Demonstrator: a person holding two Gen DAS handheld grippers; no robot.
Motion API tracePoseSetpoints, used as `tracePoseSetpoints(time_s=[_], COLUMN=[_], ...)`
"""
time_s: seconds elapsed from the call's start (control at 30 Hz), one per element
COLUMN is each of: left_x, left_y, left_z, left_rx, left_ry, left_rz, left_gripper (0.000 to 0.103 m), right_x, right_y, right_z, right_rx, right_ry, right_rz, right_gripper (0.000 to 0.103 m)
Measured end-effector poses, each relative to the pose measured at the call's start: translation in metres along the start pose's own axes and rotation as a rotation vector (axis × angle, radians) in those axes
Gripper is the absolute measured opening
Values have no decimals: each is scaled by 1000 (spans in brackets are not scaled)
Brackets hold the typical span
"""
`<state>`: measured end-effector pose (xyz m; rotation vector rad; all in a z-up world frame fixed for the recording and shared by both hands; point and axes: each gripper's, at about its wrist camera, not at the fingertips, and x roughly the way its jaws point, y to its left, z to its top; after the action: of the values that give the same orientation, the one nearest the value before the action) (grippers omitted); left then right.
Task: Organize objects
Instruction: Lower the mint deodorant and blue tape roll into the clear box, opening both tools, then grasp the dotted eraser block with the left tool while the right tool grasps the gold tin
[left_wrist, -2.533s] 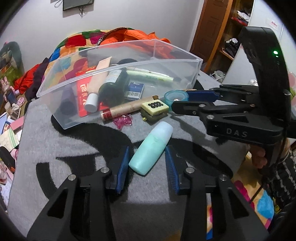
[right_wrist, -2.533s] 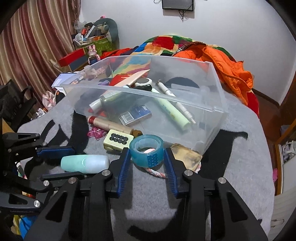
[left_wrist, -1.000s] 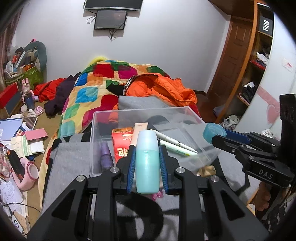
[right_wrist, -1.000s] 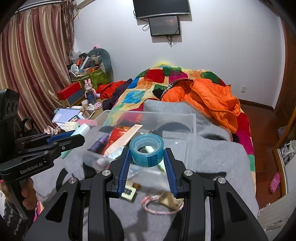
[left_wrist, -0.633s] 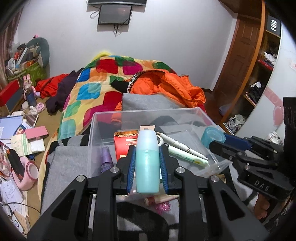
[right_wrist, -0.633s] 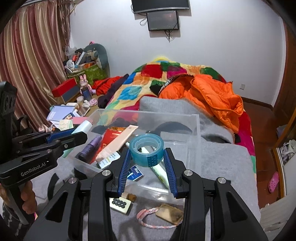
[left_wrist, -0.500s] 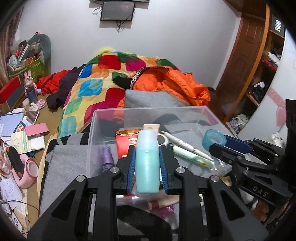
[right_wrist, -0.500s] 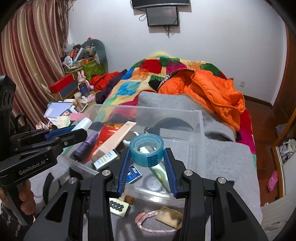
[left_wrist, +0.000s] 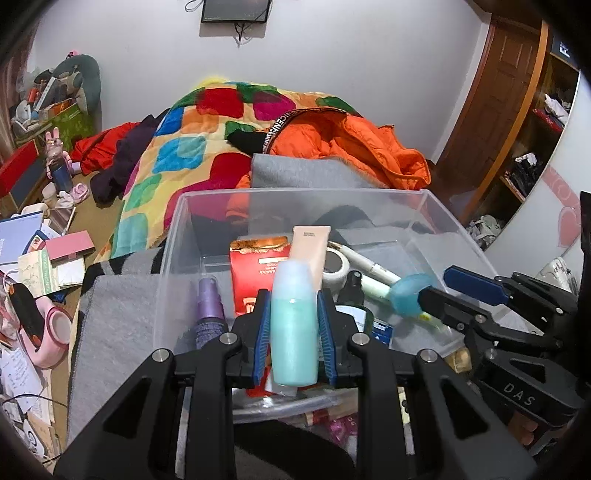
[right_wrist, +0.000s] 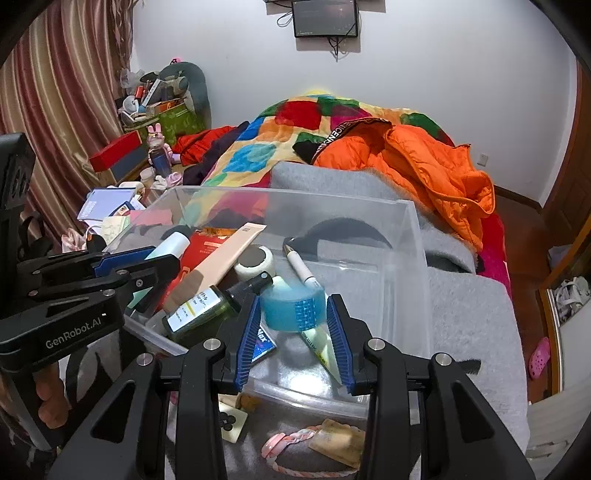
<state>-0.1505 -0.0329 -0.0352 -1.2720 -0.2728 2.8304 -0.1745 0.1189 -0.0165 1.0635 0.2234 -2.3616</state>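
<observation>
My left gripper (left_wrist: 292, 297) is shut on a mint-green bottle (left_wrist: 293, 336), held upright over the near left part of a clear plastic bin (left_wrist: 295, 192). My right gripper (right_wrist: 293, 301) is shut on a blue tape roll (right_wrist: 295, 314), hanging just over the bin (right_wrist: 413, 229) near its front wall. In the bin lie a red packet (left_wrist: 258, 269), a beige tube (left_wrist: 310, 247), a purple spray bottle (left_wrist: 210, 310), a white pen (left_wrist: 365, 260) and a dark green bottle (right_wrist: 207, 306). Each wrist view shows the other gripper beside it, right gripper (left_wrist: 436, 286) and left gripper (right_wrist: 162, 260).
The bin stands on a grey blanket (right_wrist: 472, 314). In front of it lie a cream tile with black dots (right_wrist: 231, 421), a pink braided cord (right_wrist: 288, 443) and a brown pouch (right_wrist: 340, 443). Behind are an orange jacket (right_wrist: 424, 166) and a patchwork quilt (left_wrist: 177, 155). Clutter covers the floor at left.
Both grippers picked their objects off the blanket, lifted them, and have since come forward and down over the bin, which now looks closer and larger.
</observation>
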Motion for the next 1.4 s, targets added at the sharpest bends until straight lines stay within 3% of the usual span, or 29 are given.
tracePoseSetpoints(time_s=[0.23, 0.4, 0.57, 0.8, 1.03, 1.17, 1.4], left_x=[-12, -23, -39, -55, -55, -46, -30], left_y=[-7, -8, -14, -22, -35, -44, -58], left_z=[-2, -3, -10, -25, -48, -61, -79], left_rx=[18, 13, 29, 51, 70, 87, 115], left_ry=[-15, -30, -51, -55, -6, 31, 87], left_rz=[-6, -4, -13, -25, -67, -86, -87], left_gripper=[25, 37, 41, 59, 64, 65, 65], right_x=[-8, -21, -43, -67, -65, -51, -28], right_y=[0, -5, -15, -34, -47, -49, -37], right_z=[-3, -6, -11, -28, -53, -69, -79], right_rx=[-1, 11, 30, 64, 82, 100, 82], right_ry=[-7, -29, -69, -94, -47, 19, 76], right_rz=[33, 31, 15, -20, -50, 10, -1], right_gripper=[38, 45, 52, 55, 55, 55, 55])
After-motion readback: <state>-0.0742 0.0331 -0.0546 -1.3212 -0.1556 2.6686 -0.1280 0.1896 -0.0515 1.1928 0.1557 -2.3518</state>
